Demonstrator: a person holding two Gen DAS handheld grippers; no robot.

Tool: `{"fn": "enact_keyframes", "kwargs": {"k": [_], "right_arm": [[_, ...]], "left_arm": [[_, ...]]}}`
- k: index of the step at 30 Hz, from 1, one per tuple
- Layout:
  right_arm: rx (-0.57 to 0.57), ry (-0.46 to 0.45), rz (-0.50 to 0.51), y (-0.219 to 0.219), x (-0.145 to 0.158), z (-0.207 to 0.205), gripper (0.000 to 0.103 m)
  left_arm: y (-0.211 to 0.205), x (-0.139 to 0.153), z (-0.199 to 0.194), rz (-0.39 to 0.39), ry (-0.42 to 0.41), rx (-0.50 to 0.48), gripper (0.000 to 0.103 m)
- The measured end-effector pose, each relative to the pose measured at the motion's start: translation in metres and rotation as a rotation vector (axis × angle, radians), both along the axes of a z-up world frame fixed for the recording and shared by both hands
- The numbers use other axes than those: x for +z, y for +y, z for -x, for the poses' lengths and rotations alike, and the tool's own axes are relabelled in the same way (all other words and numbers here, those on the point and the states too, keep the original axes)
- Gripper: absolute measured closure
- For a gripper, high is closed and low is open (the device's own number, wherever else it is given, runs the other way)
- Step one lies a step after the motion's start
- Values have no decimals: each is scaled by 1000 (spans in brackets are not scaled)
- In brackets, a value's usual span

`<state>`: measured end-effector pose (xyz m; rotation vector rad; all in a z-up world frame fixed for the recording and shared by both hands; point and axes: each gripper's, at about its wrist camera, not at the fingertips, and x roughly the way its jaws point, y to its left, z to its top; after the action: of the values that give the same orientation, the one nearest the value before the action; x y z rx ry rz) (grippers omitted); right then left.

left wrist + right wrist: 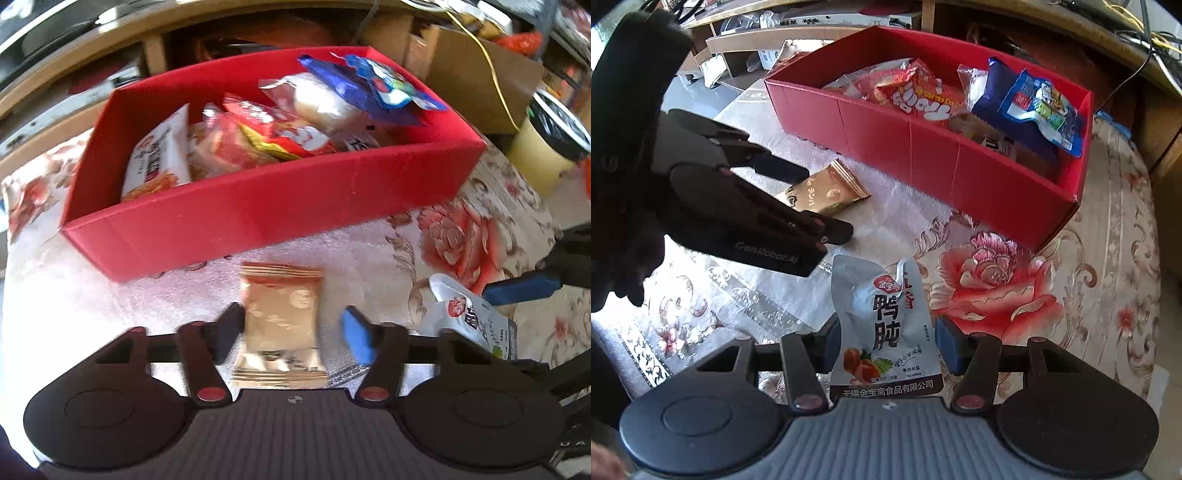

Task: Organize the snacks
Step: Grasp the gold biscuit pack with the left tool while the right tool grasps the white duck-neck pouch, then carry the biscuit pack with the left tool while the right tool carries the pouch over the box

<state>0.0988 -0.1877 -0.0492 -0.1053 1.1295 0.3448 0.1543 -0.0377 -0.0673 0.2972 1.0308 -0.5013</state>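
Floral-clothed bench [461, 236] carrying a red box [258, 206] of snacks. Left gripper [291, 325]: fingers astride a gold packet [280, 325] lying before the box, right pad clear of it. Right gripper [886, 339]: fingers clamped on a silver pouch [882, 325], near the box's right end.
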Motion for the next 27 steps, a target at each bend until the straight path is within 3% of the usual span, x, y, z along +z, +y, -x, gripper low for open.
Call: {"fn": "enact_keyframes", "kwargs": {"k": [3,10,16,17,20,27], "right_arm": [[-8,-22,5,-1,6,0,52],[-26,-64,23,-3,18,1,52],[-22,-89,53,1,20,1,52],[-22,-96,60,1,21,2,52],[-24,-122,81,1,24,3,52],[-33,-176,110,-1,32,7,52]], "left_arm": [[7,3,-3,32,30,45,56],[9,4,7,32,32,71,56],[-4,1,11,-41,-26,45,39],[-5,0,12,-47,-32,50,39],[-3,1,14,-33,-28,43,56],[-1,5,23,-30,-38,74,57]]}}
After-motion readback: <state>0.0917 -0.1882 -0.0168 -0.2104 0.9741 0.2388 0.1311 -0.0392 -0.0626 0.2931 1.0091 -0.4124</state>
